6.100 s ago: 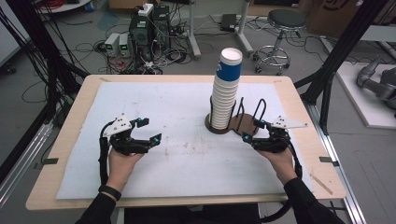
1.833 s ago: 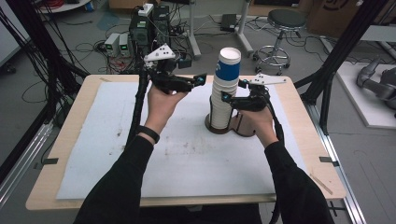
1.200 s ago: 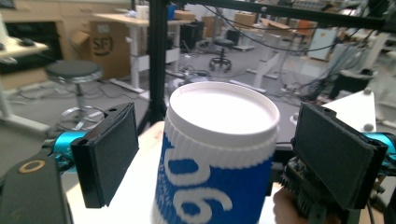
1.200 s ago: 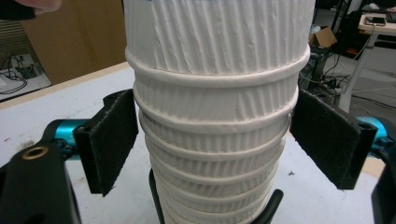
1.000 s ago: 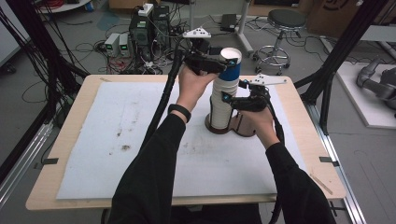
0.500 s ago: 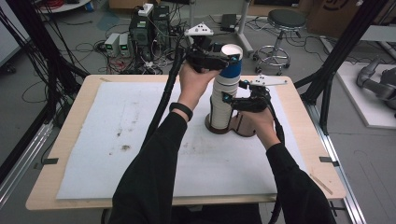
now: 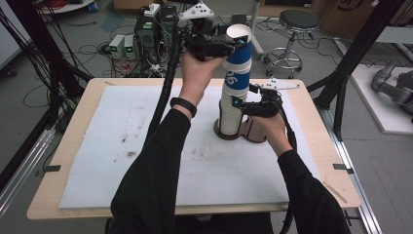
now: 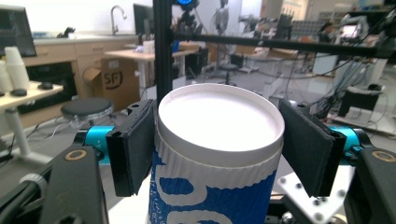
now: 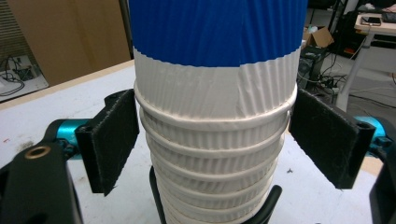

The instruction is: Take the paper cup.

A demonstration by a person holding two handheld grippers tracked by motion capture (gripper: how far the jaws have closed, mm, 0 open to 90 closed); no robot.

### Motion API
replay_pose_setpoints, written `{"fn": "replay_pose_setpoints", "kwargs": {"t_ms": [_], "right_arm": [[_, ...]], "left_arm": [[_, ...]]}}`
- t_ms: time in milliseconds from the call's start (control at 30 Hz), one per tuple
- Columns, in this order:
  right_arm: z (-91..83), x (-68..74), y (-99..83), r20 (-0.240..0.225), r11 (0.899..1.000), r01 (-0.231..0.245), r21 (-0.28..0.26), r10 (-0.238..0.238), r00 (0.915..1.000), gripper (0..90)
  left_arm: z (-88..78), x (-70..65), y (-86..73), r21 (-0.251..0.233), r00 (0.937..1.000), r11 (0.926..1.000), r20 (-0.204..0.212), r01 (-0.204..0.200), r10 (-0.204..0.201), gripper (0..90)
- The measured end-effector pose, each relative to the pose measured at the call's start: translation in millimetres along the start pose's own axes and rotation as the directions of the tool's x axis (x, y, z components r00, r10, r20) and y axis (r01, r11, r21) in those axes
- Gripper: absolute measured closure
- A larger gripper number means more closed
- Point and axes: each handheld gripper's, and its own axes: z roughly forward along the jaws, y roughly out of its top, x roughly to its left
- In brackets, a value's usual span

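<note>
A tall stack of white ribbed paper cups [image 7: 230,114] stands on a brown holder [image 7: 254,132] right of the table's middle. Its top cup [image 7: 239,53] is blue and white and sits raised, partly out of the stack. My left gripper [image 7: 237,43] is shut on that cup just under the rim; in the left gripper view both pads [image 8: 133,144] press the top cup [image 8: 219,126]. My right gripper [image 7: 239,105] is shut on the stack lower down. In the right gripper view its pads [image 9: 112,140] touch the white cup rims [image 9: 215,144] below the blue cup [image 9: 215,28].
A white mat [image 7: 141,146] covers the wooden table [image 7: 78,122]. The left gripper's black cable [image 7: 167,85] hangs across the mat's back left. Beyond the table stand electronics boxes [image 7: 146,34], a stool [image 7: 297,22] and black frame posts [image 7: 350,63].
My left gripper's jaws closed on the top cup, then rose with it, drawing it partly up out of the stack. The right gripper has stayed where it was on the stack.
</note>
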Motion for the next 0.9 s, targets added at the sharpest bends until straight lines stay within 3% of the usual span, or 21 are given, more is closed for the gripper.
{"fn": "replay_pose_setpoints", "kwargs": {"t_ms": [100, 200, 467, 500, 633, 900], "right_arm": [[0.3, 1.1, -0.6, 0.001, 1.000, -0.005, -0.002, 0.005, 1.0000, 16.9], [0.8, 1.1, -1.0, 0.001, 1.000, -0.007, -0.006, 0.007, 1.0000, 16.9], [1.0, 1.3, -3.0, 0.002, 1.000, -0.011, 0.000, 0.011, 0.9999, 18.4], [1.2, 1.6, -2.9, 0.004, 1.000, -0.009, 0.001, 0.009, 0.9999, 18.5], [0.4, 1.0, -3.1, 0.006, 1.000, -0.008, 0.008, 0.008, 1.0000, 20.2], [-0.1, 1.6, -2.8, 0.009, 1.000, -0.008, 0.009, 0.008, 0.9999, 20.4]], "left_arm": [[-8.1, 0.4, 5.1, -0.019, 1.0000, 0.9998, -0.007, -0.005, 0.005, 29.8], [-27.5, -0.7, 14.7, -0.041, 0.9996, 0.9989, -0.020, -0.022, 0.021, 29.8], [-66.8, -1.6, 16.1, -0.016, 0.9983, 0.9991, -0.045, -0.039, 0.038, 29.8], [-78.3, -2.6, 12.0, -0.010, 0.9979, 0.9992, -0.052, -0.039, 0.038, 29.8], [-96.7, -7.2, 1.2, 0.008, 0.9981, 0.9991, -0.046, -0.042, 0.042, 29.8], [-119.2, -18.9, -26.7, 0.063, 0.9977, 0.9965, -0.037, -0.055, 0.057, 29.8]]}}
